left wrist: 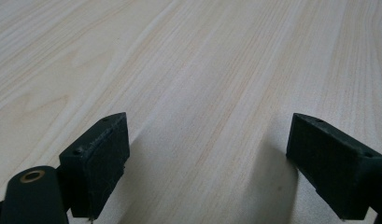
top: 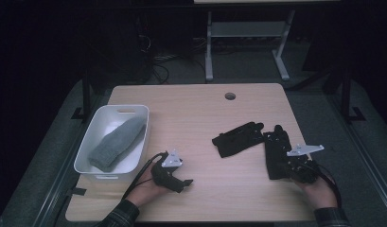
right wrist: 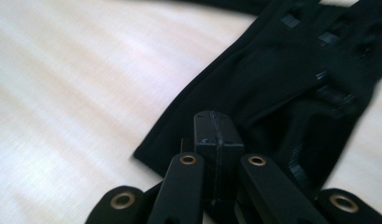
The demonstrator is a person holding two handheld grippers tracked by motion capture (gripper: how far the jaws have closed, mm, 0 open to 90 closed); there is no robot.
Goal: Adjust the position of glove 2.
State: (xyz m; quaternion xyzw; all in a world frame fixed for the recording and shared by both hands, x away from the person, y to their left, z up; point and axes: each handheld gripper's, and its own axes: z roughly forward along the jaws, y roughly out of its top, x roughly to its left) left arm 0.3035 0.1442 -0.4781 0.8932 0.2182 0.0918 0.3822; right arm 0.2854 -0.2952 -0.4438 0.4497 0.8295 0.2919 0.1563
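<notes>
The black glove (top: 276,153) I'm working on lies flat on the right side of the table (top: 196,109), fingers pointing away from me. In the right gripper view (right wrist: 291,88) its cuff edge sits right at my jaws. My right hand-held gripper (top: 295,165) rests at the glove's near end; its jaws are pressed together pad to pad, and I can't tell whether any fabric is pinched between them. A second black glove (top: 237,138) lies just to the left of the first, angled across the table. My left hand-held gripper (top: 174,175) sits well apart, low over bare wood with its jaws spread wide (left wrist: 202,168). Further left, a white bin (top: 99,137) holds a grey sock (top: 118,144).
</notes>
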